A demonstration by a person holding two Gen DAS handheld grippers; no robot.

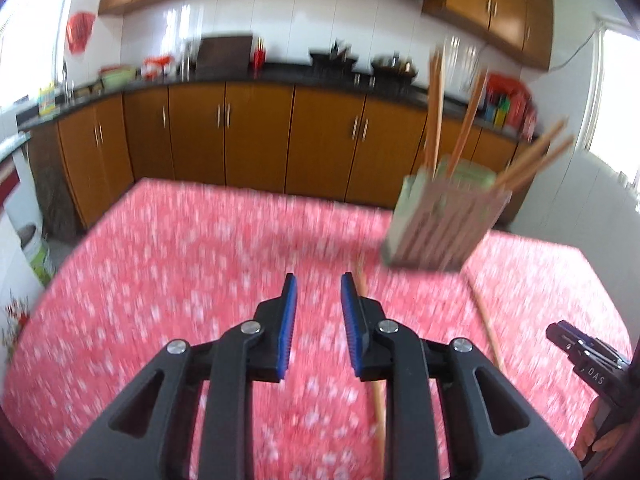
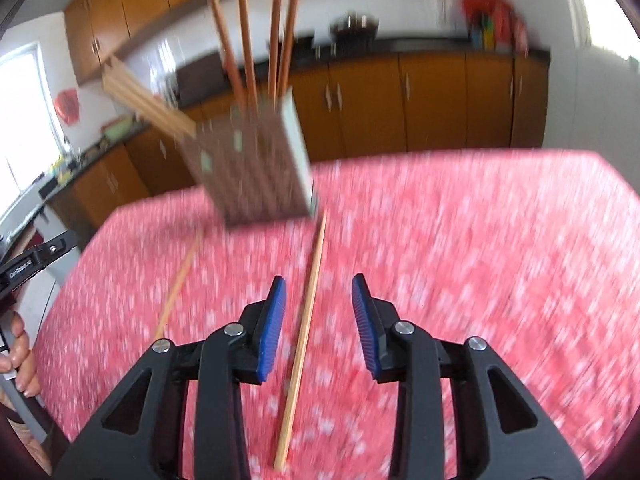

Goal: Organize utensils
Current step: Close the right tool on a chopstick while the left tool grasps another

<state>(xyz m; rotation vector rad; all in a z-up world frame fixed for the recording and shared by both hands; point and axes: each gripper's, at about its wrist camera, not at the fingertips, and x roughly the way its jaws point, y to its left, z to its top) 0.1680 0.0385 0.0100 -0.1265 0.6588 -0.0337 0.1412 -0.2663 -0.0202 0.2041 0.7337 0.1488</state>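
Here, a kitchen table under a red floral cloth (image 1: 180, 264), blurred in both wrist views. Toward the far side, a slatted brown and pale green utensil holder (image 1: 444, 220), upright on the cloth, stuffed with wooden chopsticks (image 1: 436, 92) fanning out of the top, some near vertical, others leaning well off to one side. Left gripper (image 1: 318, 280): blue pads parted, nothing between them, poised above bare cloth. Just beside its right finger and partly hidden under it, one loose chopstick (image 1: 378, 408) flat on the cloth, reaching toward the holder. A second loose chopstick (image 1: 486, 320) further right, also flat, near the holder's base. Right gripper (image 2: 319, 280): blue pads spread wide, holding nothing. Between those fingers, on the cloth below, a loose chopstick (image 2: 304, 328), far tip close to the holder's (image 2: 256, 176) base, near end beside the gripper body. To its left, well apart, the other loose chopstick (image 2: 178, 284), slanted. Impossible to tell from the blur whether either tip touches the holder. Behind the table, orange wooden cabinets (image 1: 256, 132) under a dark countertop (image 1: 280, 70) crowded with pots and containers.
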